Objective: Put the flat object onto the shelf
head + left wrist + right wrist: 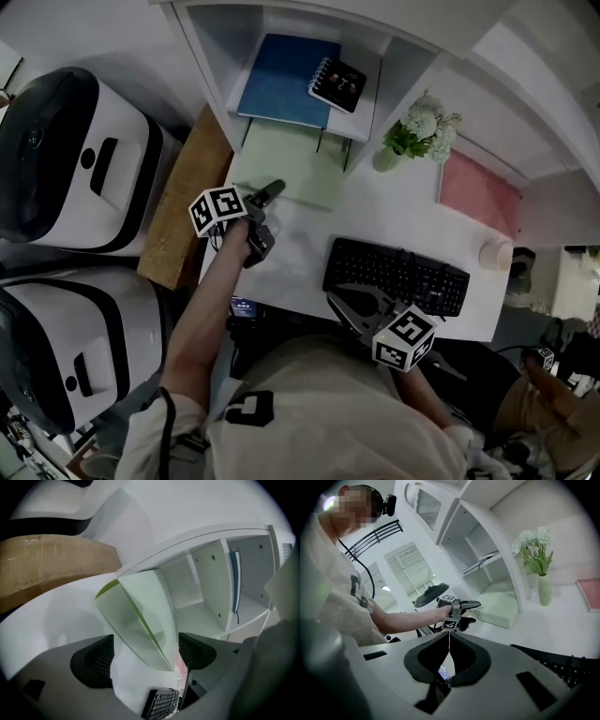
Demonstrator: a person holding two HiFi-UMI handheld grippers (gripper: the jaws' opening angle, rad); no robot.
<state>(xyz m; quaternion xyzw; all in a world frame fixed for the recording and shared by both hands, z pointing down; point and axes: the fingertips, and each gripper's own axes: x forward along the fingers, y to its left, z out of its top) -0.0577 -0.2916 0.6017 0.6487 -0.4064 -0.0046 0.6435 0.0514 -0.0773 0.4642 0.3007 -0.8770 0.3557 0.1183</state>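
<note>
- my left arm reached forward over the white desk [309,225], left gripper [267,214] rolled on its side, jaws spread wide.
- green folder [291,164], thin, smooth and pale, lay flat on the desk; its near corner sat between the open jaws [140,620], not pinched.
- its far edge was tucked under the white shelf [370,112], near edge toward me; long axis unclear.
- right gripper [450,651] was held low by the black keyboard [394,277], jaws pressed together, empty.

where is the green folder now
In the head view the green folder lies on the desk at the foot of the shelf with the blue book, its near left corner by the left tool.
</note>
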